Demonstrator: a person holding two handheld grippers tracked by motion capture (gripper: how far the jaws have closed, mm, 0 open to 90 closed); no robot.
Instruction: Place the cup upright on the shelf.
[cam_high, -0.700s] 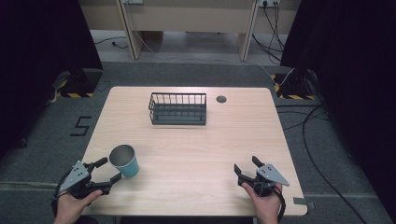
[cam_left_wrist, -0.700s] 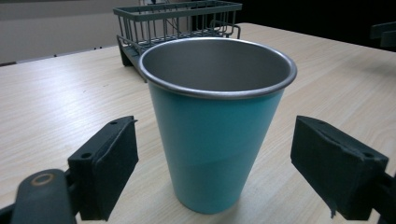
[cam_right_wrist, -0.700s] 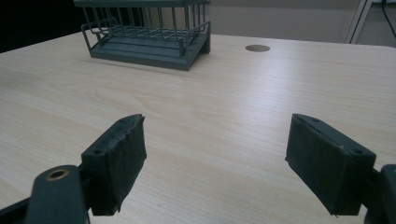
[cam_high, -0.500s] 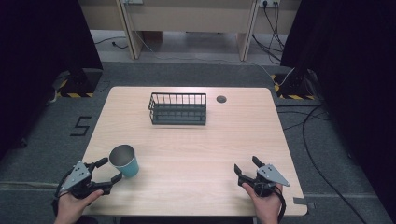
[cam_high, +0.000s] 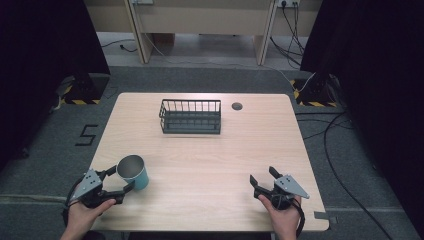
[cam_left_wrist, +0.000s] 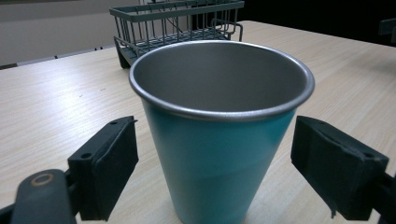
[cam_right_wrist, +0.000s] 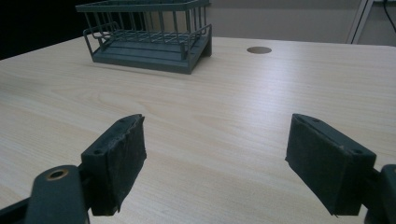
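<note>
Nothing is gripped yet: the teal metal cup stands upright on the bench between the left gripper's parted jaws, untouched, while the right gripper is held apart and empty.

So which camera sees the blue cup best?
The left gripper view: the blue cup stands big and close, upright between the open left claw's pads, shiny inside showing. In the high view the cup is small, near the table's front left corner.
</note>
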